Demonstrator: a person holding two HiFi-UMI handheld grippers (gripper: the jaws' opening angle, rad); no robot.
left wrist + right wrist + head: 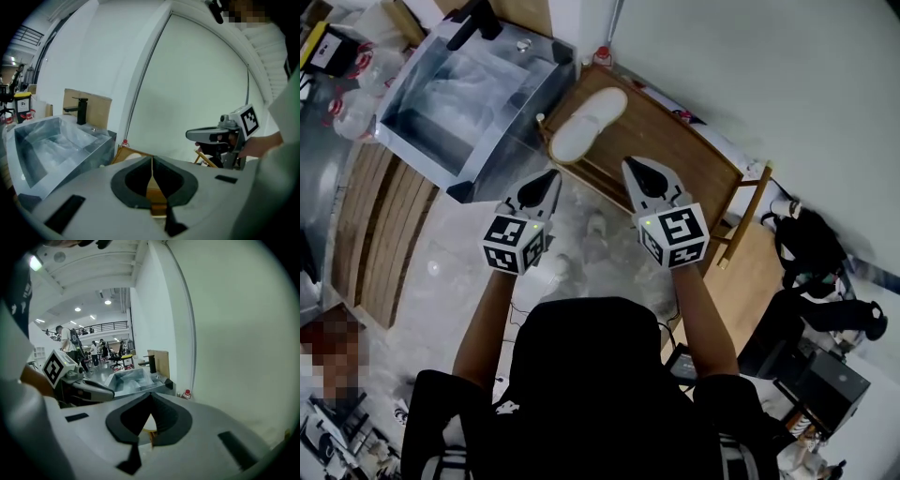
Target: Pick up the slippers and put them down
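My left gripper (551, 175) is closed. In the left gripper view (152, 159) its 2 dark pads meet along a thin line with nothing between them. My right gripper (630, 164) is closed as well. In the right gripper view (151, 397) its tips touch, and it too holds nothing. I hold the 2 side by side in front of me, above the pale floor, both angled toward a low wooden table (694, 169).

I can see 1 white slipper (588, 122). It lies on the near left end of that table, sole flat, just beyond my jaw tips and between them. Neither gripper touches it.

A grey sink basin (516, 131) with a black faucet (473, 23) sits to the left of the table. A small red-capped bottle (602, 54) stands by the white wall behind the table.
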